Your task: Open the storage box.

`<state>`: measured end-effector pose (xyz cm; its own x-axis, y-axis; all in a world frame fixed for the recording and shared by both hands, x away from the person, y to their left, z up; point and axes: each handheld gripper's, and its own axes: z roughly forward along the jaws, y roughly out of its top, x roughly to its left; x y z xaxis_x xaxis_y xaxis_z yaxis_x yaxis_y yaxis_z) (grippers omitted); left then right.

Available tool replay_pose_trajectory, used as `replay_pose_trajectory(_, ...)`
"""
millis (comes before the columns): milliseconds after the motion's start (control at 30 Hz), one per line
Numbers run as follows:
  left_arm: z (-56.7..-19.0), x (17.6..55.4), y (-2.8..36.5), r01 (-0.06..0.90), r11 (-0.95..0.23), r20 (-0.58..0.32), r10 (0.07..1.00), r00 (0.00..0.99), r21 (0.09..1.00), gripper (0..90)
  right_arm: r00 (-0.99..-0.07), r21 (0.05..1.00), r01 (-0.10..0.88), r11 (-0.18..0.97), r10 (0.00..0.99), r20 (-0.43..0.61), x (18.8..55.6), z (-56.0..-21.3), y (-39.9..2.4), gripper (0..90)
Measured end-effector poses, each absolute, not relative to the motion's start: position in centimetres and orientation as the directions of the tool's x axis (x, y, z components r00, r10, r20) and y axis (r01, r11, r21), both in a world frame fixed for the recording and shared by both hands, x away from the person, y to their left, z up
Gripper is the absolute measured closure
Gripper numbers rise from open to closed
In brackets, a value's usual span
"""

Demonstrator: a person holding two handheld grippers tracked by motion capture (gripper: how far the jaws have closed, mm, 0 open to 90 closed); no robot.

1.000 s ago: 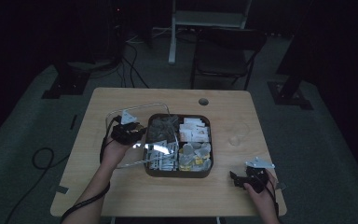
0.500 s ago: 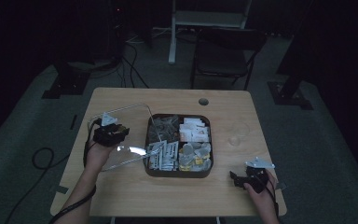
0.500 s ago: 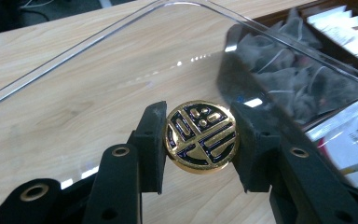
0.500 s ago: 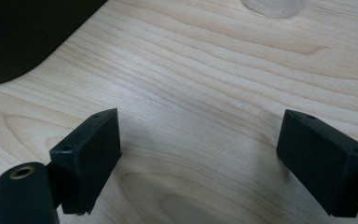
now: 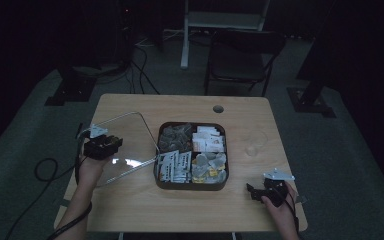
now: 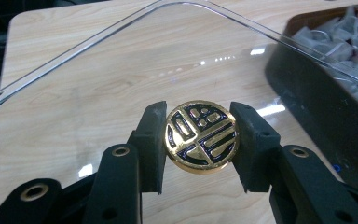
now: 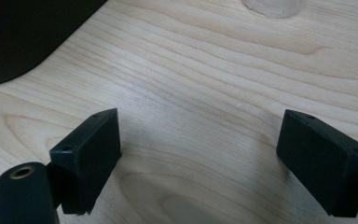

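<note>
- Wooden table [image 5: 130, 210] is bearing everything, the person's forearms coming in from its near edge.
- Dark four-compartment tray [image 5: 191, 187] of packets is sitting at the table's middle.
- Clear lid [image 5: 130, 125] is hanging tilted over the table's left part, just left of the tray.
- Left gripper [image 6: 201, 137] is pinching the lid's round gold-and-black knob [image 6: 201, 136] between both pads.
- Right gripper [image 7: 198, 156] is resting near the table's right front corner, jaws spread wide over bare wood.

Lid: we see the clear lid [image 5: 125, 145] tilted, left of the tray, above the table.
Knob: our gold-and-black round knob [image 6: 202, 136] sits clamped.
</note>
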<state>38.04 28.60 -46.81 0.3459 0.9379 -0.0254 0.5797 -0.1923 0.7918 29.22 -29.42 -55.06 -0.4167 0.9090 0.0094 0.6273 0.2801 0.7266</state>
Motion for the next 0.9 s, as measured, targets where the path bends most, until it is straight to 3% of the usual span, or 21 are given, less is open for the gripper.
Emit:
replay_pose_trajectory(367,-48.1,37.8,30.3,0.591,-0.146,-0.013,0.967,0.256,0.793,59.8,-0.416,0.727,0.628,0.280,0.909,0.010,29.2,-55.1,-29.4,13.1)
replay_pose_trajectory(500,-49.3,38.1,30.5,0.602,-0.100,-0.052,0.972,0.229,0.793,59.8,-0.417,0.727,0.627,0.280,0.909,0.010,29.2,-55.1,-29.4,13.1)
replay_pose_trajectory(900,-52.2,39.1,29.3,0.622,-0.074,-0.037,0.986,0.164,0.779,59.8,-0.416,0.726,0.628,0.280,0.909,0.010,29.2,-55.1,-29.4,13.1)
